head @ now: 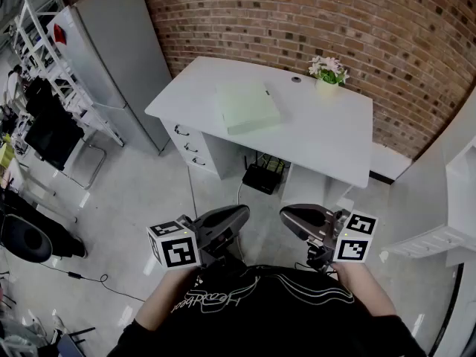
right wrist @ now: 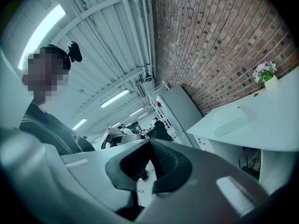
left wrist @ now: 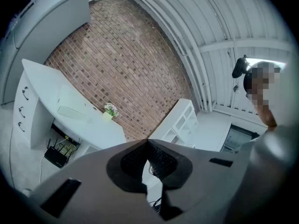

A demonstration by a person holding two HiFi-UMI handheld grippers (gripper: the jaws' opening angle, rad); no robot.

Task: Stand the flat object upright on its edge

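The flat object [head: 247, 106] is a pale green slab, squarish with soft corners, like a thin box or a closed folder. It lies flat on its broad face on the white tabletop [head: 327, 136], towards the left half, turned a little askew to the edges. Nothing touches it or leans on it. A small pot of flowers [head: 328, 73] stands well apart near the back edge, by the brick wall [head: 297, 13], and drawers [head: 186, 143] hang under the tabletop's left end.

The task looks not yet begun: this is the approach. The person stands back from the tabletop with open floor between. The left gripper [head: 242, 212] and the right gripper [head: 285, 214] are held level close to the body, tips facing each other. In each gripper view the jaws are pressed together with nothing between them.

The next move calls for stepping up, spreading the jaws, and catching one edge of the slab to tip it up. The other gripper will likely need to steady it, since a thin slab may topple.
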